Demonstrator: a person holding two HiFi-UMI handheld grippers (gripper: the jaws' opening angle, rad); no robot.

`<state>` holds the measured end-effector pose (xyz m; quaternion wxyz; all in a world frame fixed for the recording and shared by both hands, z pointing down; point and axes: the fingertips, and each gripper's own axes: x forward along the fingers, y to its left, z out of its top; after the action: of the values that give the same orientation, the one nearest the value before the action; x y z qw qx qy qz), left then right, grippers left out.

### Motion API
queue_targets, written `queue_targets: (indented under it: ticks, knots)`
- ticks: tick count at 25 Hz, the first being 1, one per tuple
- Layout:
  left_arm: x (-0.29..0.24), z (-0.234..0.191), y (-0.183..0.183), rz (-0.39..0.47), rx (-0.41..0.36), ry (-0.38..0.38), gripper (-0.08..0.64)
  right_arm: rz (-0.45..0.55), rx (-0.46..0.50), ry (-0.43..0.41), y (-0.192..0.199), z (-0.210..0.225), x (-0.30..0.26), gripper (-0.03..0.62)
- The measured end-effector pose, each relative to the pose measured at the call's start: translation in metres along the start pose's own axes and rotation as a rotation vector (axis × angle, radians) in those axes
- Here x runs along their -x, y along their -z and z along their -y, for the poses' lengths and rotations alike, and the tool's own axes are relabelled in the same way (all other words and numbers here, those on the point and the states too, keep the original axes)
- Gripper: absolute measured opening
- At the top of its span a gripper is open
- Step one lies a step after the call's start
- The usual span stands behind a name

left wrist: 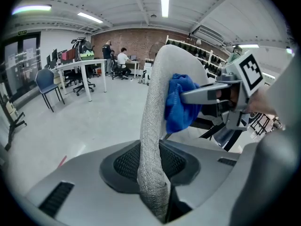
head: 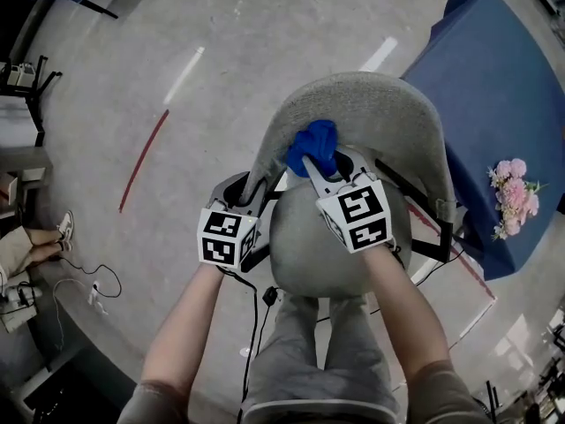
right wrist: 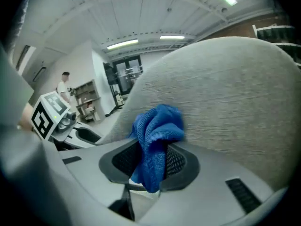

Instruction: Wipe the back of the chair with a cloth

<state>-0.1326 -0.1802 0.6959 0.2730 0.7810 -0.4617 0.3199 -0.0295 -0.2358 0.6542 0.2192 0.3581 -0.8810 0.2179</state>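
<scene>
Pinching a thick fold of the blue cloth [right wrist: 155,140] between its fingers, the right gripper [head: 322,164] carries the bunched bulk just past its fingertips. There the bulk lies against the seat-side face of the chair back [head: 380,113], and a loose end droops back between the fingers toward the camera. The left gripper [head: 256,188] has its fingers closed on the thin side edge of that same chair back. The woven edge rises straight out from between them, and the cloth sits just to the right of it.

The cloth looks soft, light and limp, a looped towelling that folds on itself and has no shape of its own. Held by a thin corner it would likely drag out of the pads, so a deep bite on a doubled fold, as here, seems the safer hold. The wad ahead of the fingertips should do the rubbing.

The chair back appears to be a stiff curved shell under a coarse grey knit. That knit should catch at the cloth more than let it slide, so strokes may need steady pressure. Pushing on it could probably shift the chair, and the rim beside the left fingers is slim enough to clamp as an anchor.
</scene>
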Motion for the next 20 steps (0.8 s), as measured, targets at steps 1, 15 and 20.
queue_targets:
  ticks: [1,15,20]
  knots:
    - [0.000,0.000,0.000,-0.001,0.002,-0.001,0.118,0.002,-0.018,0.055,0.005,0.026,0.007,0.123]
    - [-0.001,-0.001,0.001,-0.003,0.007,-0.011,0.117,0.161,-0.327,0.835,0.057,0.174,0.203,0.121]
    - [-0.004,0.003,0.001,-0.002,0.012,-0.014,0.117,0.092,-0.224,0.578,0.042,0.137,0.109,0.121]
